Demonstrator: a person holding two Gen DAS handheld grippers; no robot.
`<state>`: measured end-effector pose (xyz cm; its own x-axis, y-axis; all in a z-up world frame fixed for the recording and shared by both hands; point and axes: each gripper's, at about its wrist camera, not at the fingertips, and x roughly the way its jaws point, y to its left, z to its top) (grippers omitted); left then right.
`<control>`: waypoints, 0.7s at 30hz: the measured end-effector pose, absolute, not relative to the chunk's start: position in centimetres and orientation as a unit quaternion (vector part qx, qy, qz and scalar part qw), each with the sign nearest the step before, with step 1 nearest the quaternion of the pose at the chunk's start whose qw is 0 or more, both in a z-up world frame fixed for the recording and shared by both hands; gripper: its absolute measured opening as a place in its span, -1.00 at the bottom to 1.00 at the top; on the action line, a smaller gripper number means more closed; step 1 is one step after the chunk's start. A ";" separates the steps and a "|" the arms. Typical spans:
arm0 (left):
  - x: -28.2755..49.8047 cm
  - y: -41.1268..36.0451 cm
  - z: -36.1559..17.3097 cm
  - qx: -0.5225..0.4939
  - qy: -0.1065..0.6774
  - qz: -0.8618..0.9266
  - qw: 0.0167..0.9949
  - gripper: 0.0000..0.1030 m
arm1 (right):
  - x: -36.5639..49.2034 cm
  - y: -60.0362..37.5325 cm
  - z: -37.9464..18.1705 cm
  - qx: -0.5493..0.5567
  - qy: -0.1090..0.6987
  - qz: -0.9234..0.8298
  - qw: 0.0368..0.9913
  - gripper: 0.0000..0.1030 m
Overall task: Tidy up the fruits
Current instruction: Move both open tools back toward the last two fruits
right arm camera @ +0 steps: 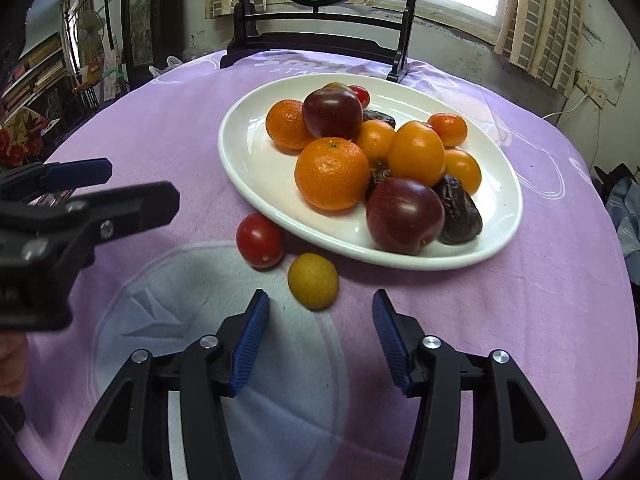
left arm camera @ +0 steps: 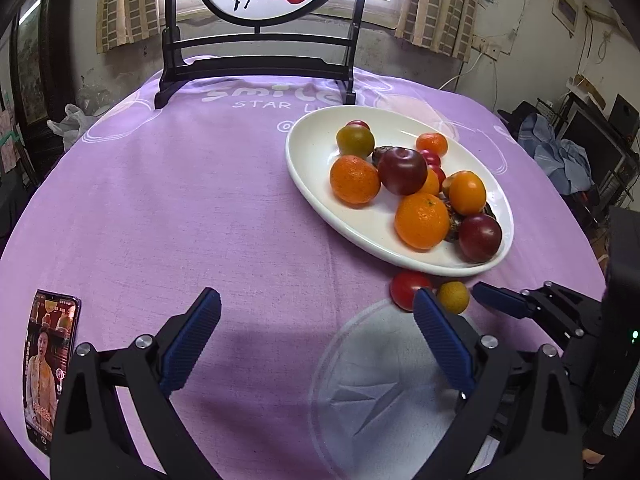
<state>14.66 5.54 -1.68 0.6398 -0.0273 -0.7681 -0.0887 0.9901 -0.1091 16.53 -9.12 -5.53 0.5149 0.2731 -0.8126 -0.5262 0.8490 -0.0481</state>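
A white oval plate (left arm camera: 316, 168) (right arm camera: 248, 168) on the purple cloth holds several oranges, dark red plums, small tomatoes and dark dates. A red cherry tomato (left arm camera: 406, 288) (right arm camera: 259, 241) and a small yellow fruit (left arm camera: 454, 297) (right arm camera: 313, 281) lie on the cloth just in front of the plate. My left gripper (left arm camera: 316, 312) is open and empty; its right finger (left arm camera: 440, 340) is near the tomato. My right gripper (right arm camera: 320, 316) is open and empty, just short of the yellow fruit. It shows in the left wrist view (left arm camera: 500, 300) at the right. The left gripper shows at the left of the right wrist view.
A phone (left arm camera: 50, 364) with a lit screen lies at the cloth's left edge. A dark wooden stand (left arm camera: 256, 68) (right arm camera: 320, 46) with a round painted screen stands at the table's far side, behind the plate. Clutter surrounds the round table.
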 end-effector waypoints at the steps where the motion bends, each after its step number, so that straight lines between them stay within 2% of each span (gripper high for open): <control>1: 14.6 5.5 -1.7 -0.069 0.424 0.017 0.903 0.84 | 16.7 -9.1 -5.5 -0.143 0.435 0.233 0.858 -0.10; 5: 14.7 5.4 -1.9 -0.069 0.429 0.015 0.900 0.84 | 17.3 -8.5 -5.4 -0.138 0.435 0.233 0.859 -0.22; 10: 14.9 5.4 -2.0 -0.069 0.431 0.015 0.900 0.84 | 17.0 -8.0 -5.3 -0.142 0.432 0.240 0.858 -0.52; 21: 15.0 4.4 -2.7 -0.054 0.436 0.007 0.898 0.84 | 15.3 -13.2 -3.7 -0.083 0.429 0.219 0.872 -0.52</control>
